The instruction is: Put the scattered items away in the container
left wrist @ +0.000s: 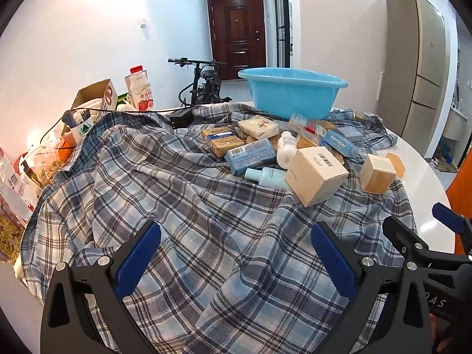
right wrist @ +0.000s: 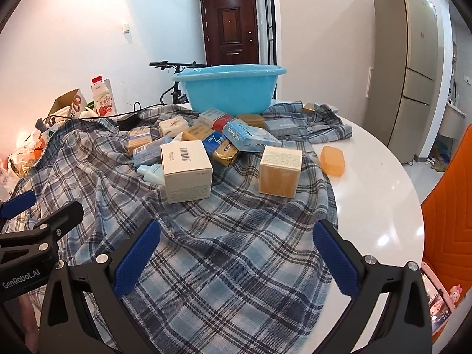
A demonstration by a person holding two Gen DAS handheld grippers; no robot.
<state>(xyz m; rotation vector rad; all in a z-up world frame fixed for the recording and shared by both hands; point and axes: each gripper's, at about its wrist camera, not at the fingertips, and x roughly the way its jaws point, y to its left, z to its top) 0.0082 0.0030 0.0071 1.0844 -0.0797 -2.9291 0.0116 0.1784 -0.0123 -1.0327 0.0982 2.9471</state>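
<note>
A blue plastic basin [left wrist: 290, 91] [right wrist: 228, 88] stands at the far side of the round table. In front of it, several small boxes and bottles lie scattered on a plaid shirt [left wrist: 183, 206] [right wrist: 224, 250]: a white box [left wrist: 315, 175] [right wrist: 187, 171], a tan box [left wrist: 376, 174] [right wrist: 280, 171], a blue RAISON box [left wrist: 339, 144] [right wrist: 250, 137], a white bottle [left wrist: 286, 149]. An orange soap bar [right wrist: 333, 160] lies on the bare table. My left gripper [left wrist: 236, 259] and right gripper [right wrist: 236, 262] hover open and empty over the near shirt.
The white table [right wrist: 380, 206] edge curves at the right, with an orange chair [right wrist: 451, 215] beyond. Cartons, bags and a cardboard box [left wrist: 97, 97] crowd the left side, with a black adapter [left wrist: 181, 118] and cable. A bicycle and fridge stand behind.
</note>
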